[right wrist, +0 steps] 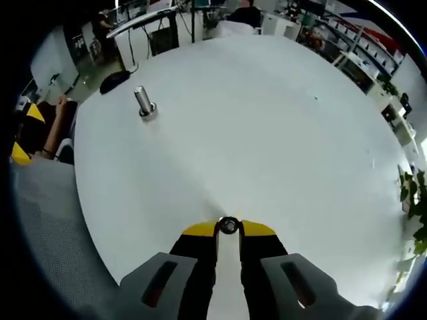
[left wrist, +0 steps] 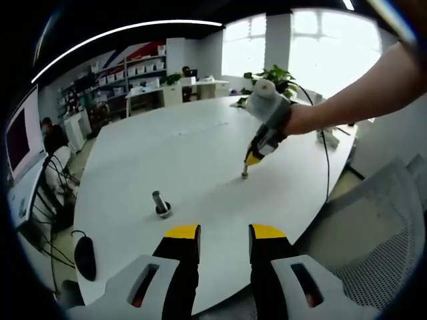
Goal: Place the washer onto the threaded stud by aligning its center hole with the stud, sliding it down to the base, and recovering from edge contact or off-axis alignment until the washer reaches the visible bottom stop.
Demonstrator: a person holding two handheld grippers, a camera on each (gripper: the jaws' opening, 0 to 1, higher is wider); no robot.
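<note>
Pinched by its rim in the right hand-held gripper [right wrist: 228,227], the washer [right wrist: 228,225] is judged small, stiff, slippery; the left hand-held gripper [left wrist: 224,235] is released.

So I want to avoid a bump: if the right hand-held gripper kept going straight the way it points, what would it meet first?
Probably just the white table. The right hand-held gripper, shut on the washer, points across bare tabletop; the threaded stud stands well left of that line, though depth is uncertain.

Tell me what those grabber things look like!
Each tool has black jaws with yellow tips and a light grey body with dark slots showing a bit of red. See the left tool and the right tool. Seen from the left one, a light grey glove covers the hand holding the right tool.
</note>
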